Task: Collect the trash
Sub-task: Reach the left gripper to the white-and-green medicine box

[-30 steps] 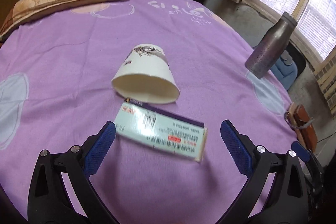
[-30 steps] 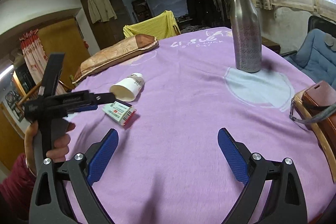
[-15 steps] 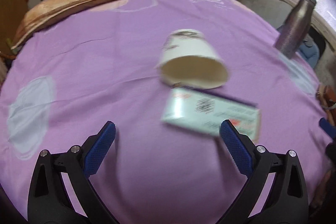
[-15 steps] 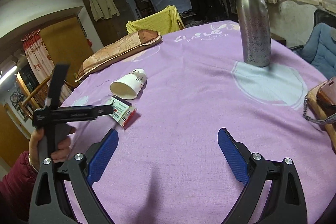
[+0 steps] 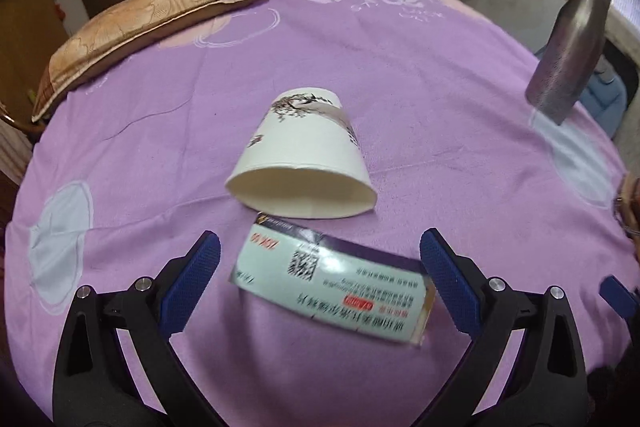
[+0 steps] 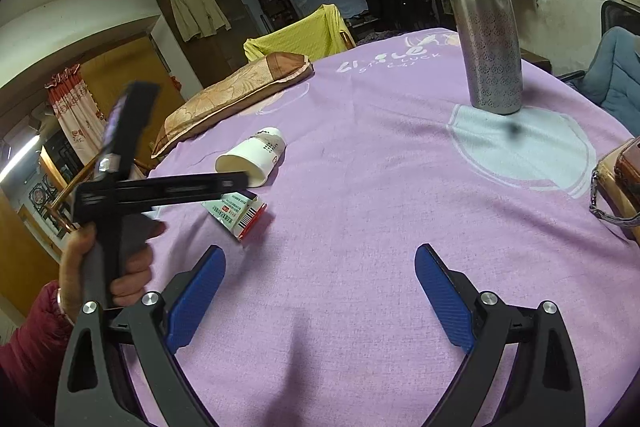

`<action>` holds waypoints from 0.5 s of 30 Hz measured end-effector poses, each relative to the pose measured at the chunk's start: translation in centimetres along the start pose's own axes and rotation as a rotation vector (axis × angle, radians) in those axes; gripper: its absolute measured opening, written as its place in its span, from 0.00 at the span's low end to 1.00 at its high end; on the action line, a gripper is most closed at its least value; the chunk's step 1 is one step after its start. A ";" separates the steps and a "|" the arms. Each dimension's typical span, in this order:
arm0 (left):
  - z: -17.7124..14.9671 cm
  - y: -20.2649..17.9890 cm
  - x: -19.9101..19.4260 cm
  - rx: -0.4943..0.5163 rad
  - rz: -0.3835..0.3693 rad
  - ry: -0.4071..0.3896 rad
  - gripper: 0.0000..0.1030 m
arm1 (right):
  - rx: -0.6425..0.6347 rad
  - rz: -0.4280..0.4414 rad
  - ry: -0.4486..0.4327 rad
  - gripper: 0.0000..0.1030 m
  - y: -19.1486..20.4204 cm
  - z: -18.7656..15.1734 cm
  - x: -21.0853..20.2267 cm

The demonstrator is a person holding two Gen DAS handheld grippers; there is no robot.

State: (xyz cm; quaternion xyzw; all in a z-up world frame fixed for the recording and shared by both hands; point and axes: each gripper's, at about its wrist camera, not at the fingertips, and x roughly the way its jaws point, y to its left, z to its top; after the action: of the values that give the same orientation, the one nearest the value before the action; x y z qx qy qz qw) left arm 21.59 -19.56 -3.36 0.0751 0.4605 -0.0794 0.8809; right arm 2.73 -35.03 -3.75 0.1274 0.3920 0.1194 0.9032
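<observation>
A purple-clothed table (image 6: pixel 380 207) carries a pillow (image 5: pixel 132 27) at its far edge and an upright steel bottle (image 6: pixel 486 27). Near the middle a paper cup (image 5: pixel 308 163) lies on its side, mouth toward the left gripper (image 5: pixel 320 287). Just before it lies a flat box (image 5: pixel 336 279), framed between that gripper's spread, empty fingers. The right gripper (image 6: pixel 320 295) hangs released over bare cloth.
</observation>
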 end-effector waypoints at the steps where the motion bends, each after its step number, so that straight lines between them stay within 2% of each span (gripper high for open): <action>1: -0.1 -0.3 0.5 0.007 0.025 0.012 0.94 | 0.002 0.004 -0.001 0.91 -0.1 0.0 0.0; 5: -1.8 1.6 1.1 0.039 0.051 0.055 0.94 | 0.014 0.029 -0.007 0.91 -0.4 0.0 -0.1; 8: -3.8 5.2 -0.4 0.025 0.072 0.053 0.94 | 0.019 0.047 -0.016 0.91 -0.5 0.0 -0.2; 10: -4.8 8.4 -1.4 -0.025 0.068 0.034 0.94 | 0.017 0.051 -0.015 0.91 -0.5 0.0 -0.1; 13: -4.8 10.6 -2.2 -0.094 -0.005 0.001 0.94 | 0.013 0.047 -0.009 0.91 -0.4 0.0 0.0; 15: -4.3 10.1 -2.2 -0.073 -0.075 -0.031 0.94 | 0.013 0.036 -0.003 0.91 -0.4 0.1 0.1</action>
State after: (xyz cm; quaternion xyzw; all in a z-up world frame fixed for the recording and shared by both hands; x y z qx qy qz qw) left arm 19.05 -8.68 -3.34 0.0246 0.4521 -0.0968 0.8864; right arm 2.93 -35.34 -3.91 0.1405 0.3893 0.1327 0.9006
